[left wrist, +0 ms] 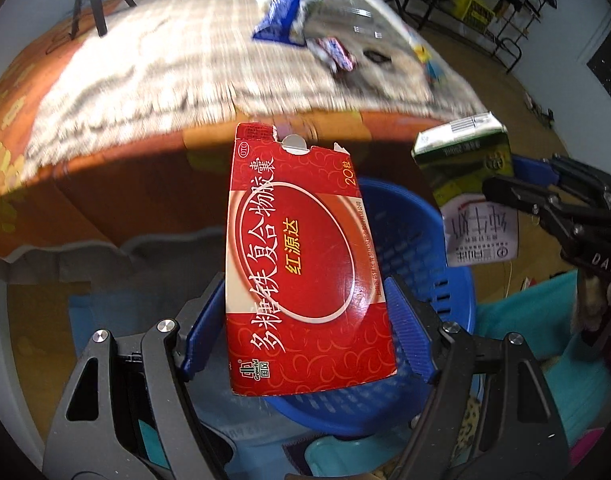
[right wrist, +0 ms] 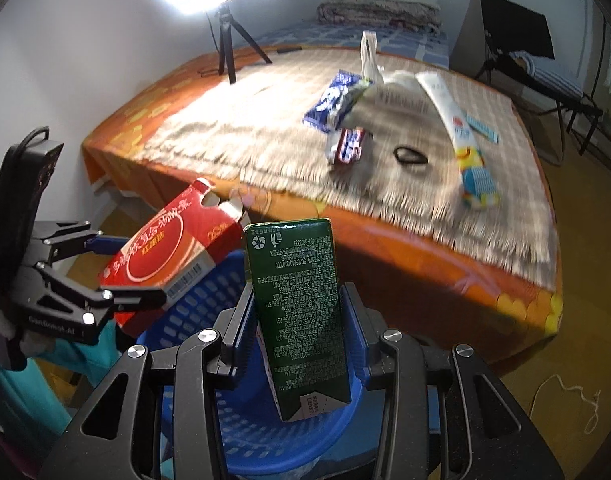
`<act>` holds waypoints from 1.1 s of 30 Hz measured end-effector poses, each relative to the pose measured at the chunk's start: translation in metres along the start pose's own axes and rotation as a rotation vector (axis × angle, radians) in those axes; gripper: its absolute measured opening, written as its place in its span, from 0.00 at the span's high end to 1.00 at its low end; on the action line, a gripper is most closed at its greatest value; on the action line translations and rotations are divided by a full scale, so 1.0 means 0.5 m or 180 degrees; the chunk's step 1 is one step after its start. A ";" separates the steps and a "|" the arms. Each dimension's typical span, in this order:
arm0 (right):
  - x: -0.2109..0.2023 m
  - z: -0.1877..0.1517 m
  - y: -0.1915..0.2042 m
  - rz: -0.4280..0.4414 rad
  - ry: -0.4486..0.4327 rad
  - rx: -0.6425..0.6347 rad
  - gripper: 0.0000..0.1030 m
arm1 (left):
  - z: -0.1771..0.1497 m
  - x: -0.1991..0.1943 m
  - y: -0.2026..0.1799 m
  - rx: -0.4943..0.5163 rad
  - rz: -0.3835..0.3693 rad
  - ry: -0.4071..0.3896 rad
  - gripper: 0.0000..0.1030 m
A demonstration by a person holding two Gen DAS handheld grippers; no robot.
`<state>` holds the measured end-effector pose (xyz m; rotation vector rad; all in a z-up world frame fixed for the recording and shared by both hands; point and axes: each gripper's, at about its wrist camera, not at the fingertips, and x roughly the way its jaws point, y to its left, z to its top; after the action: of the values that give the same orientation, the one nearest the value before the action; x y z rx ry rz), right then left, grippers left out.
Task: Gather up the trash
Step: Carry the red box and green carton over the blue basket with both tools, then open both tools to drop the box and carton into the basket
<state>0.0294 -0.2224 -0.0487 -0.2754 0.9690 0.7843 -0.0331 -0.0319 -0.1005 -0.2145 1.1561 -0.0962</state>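
Observation:
My left gripper (left wrist: pixel 305 320) is shut on a flat red medicine box (left wrist: pixel 301 264), held over the blue plastic basket (left wrist: pixel 421 240). The red box also shows in the right wrist view (right wrist: pixel 169 256), with the left gripper (right wrist: pixel 105 280) on it. My right gripper (right wrist: pixel 297 320) is shut on a dark green drink carton (right wrist: pixel 301 312), held upright above the blue basket (right wrist: pixel 209 308). The carton also shows in the left wrist view (left wrist: pixel 461 160), with the right gripper (left wrist: pixel 517 196) on it. More trash lies on the bed: a blue wrapper (right wrist: pixel 333 100), a small red-and-blue packet (right wrist: pixel 349 144) and a long white wrapper (right wrist: pixel 453 120).
The bed has an orange sheet (right wrist: pixel 425 248) and a checked blanket (right wrist: pixel 265 132). A tripod with a ring light (right wrist: pixel 225 48) stands on it at the back left. A black hair tie (right wrist: pixel 409 156) lies on the blanket. Teal cloth (left wrist: pixel 525 328) lies beside the basket.

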 end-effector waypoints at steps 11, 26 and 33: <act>0.052 -0.048 0.008 0.0076 0.0347 0.0030 0.62 | -0.048 0.048 -0.014 0.0115 -0.0001 0.0326 0.23; 0.111 -0.079 -0.006 0.0182 0.0759 0.0262 0.61 | -0.055 0.087 -0.017 0.0135 0.0043 0.0509 0.23; 0.118 -0.080 -0.002 0.0153 0.0819 0.0241 0.54 | -0.055 0.089 -0.014 0.0130 0.0041 0.0515 0.23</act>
<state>0.0239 -0.2170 -0.1197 -0.2928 1.2487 0.7659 -0.0400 -0.0505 -0.1497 -0.1652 1.3152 -0.1275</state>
